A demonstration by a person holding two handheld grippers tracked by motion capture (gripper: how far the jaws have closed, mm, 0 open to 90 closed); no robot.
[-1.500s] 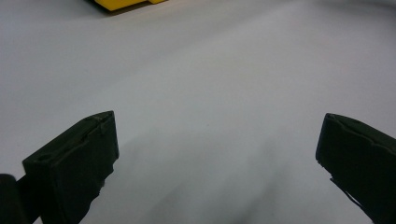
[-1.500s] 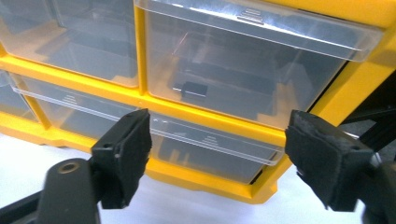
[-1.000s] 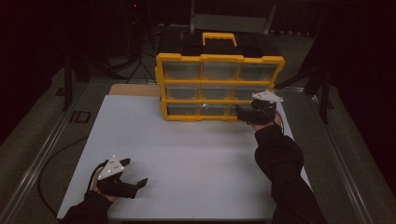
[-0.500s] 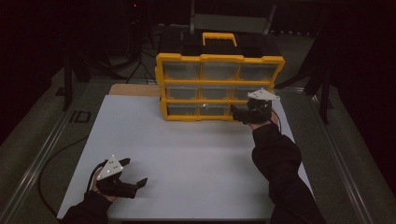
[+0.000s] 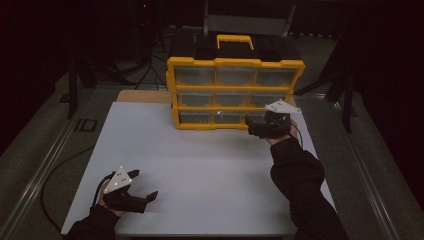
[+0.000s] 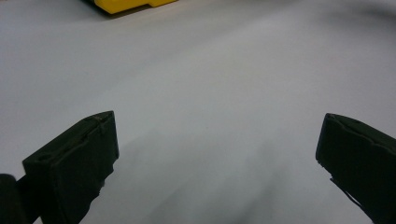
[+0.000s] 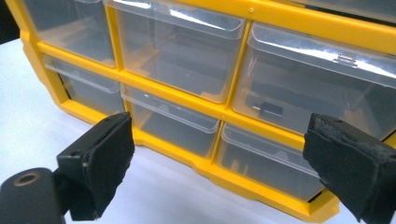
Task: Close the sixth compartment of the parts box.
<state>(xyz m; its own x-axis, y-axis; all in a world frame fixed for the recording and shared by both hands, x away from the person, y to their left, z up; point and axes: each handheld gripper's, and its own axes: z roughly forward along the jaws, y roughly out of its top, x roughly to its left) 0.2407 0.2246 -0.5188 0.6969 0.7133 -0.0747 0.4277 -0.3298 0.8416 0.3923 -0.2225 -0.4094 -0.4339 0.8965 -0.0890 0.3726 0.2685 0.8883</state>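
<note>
Two grippers, one drawer cabinet

Right gripper [image 7: 219, 163]: jaws spread wide, empty, just before bottom-right drawer [image 7: 271, 161] of yellow nine-drawer organizer [image 5: 235, 92] at the white table's [image 5: 210, 170] far edge. Drawer: clear rigid plastic, likely light, slick; best pinched at its front lip. Left gripper [image 5: 131, 196]: jaws apart, idle near the table's front-left corner.

The drawer cabinet [image 5: 235, 92] blocks the far edge of the table [image 5: 210, 165]; in front of it the white top lies bare. The right gripper [image 5: 252, 126] hangs wide-jawed just before its bottom-right drawer [image 7: 268, 161].
</note>
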